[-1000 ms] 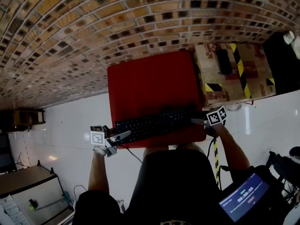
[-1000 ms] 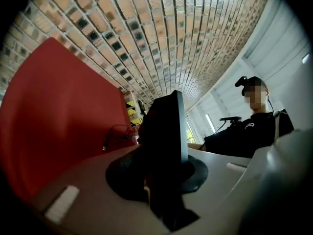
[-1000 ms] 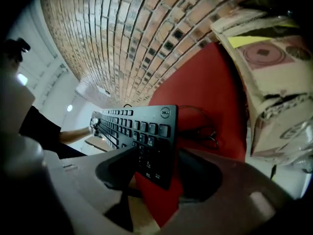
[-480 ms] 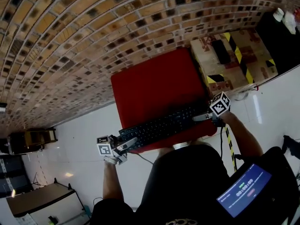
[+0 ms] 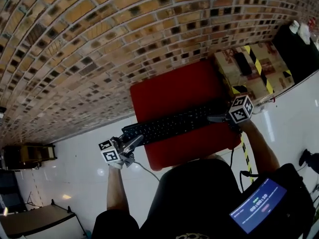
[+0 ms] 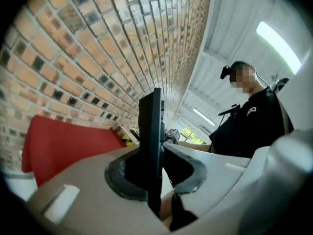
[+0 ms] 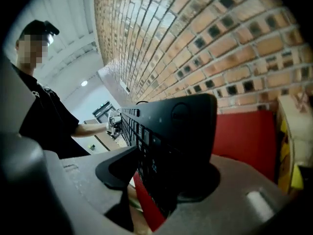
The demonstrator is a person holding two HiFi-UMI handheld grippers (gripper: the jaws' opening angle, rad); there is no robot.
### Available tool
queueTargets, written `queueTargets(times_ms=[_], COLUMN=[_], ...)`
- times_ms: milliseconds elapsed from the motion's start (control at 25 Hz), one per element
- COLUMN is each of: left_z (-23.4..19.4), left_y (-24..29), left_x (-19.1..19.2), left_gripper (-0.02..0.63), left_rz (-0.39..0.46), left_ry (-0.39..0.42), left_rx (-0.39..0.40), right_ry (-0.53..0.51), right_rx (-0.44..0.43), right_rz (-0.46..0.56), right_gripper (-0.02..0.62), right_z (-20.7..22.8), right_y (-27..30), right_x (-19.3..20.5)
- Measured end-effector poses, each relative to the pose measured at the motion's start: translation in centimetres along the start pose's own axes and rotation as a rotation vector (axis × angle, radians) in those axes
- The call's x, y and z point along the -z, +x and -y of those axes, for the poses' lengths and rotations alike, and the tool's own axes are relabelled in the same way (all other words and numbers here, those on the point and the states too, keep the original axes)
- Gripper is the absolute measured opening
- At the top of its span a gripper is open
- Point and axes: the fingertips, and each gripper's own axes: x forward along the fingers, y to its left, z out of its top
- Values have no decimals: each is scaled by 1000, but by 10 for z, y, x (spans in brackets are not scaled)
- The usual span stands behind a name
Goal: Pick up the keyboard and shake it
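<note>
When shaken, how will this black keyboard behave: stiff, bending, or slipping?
Probably stiff: the keyboard spans straight between its two held ends, without sag. It may slip, since the left tool and right tool, jaws closing, pinch only thin edges. The dangling cable will likely swing.

The keyboard (image 5: 172,125) looks like matt black plastic. The red counter (image 5: 174,91) is smooth, the brick wall (image 5: 99,44) rough, the white floor (image 5: 67,156) glossy.
</note>
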Motion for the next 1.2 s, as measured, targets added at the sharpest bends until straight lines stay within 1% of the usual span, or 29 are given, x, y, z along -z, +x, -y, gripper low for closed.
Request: queueTargets(times_ms=[120,240,480,680,800,960,1080,1200], left_z=[-2,2,28,51,54,51,54,62], left_y=[-4,-5,2,13,18,21,24,31], left_x=[-34,-64,-116,-145,-152,-155,-156,-155], left_gripper=[91,94,104,124,152,187,201,199], left_rz=[46,95,164,222,244,250,232,170], left_ry=[134,215,397,535,589,633,663,705], left_rx=[-15,-1,-5,-37,-98,-184,-196,-180], right_ry=[-114,-193,-341,-482,-559,-645,-736,-860], right_rx=[87,142,209,248,268,302,335,365], right_rz=[38,69,135,202,233,254,262,252], right_gripper=[232,233,238,242,242,241,241,241], right_z=[-13,-26,-46,-59,-64,-71,-82,-98], right_y=[-11,-25,-55,-85,-97,-107,-117,-126], right_x=[-47,-83,-138,-169,-177,-183,-194,-209])
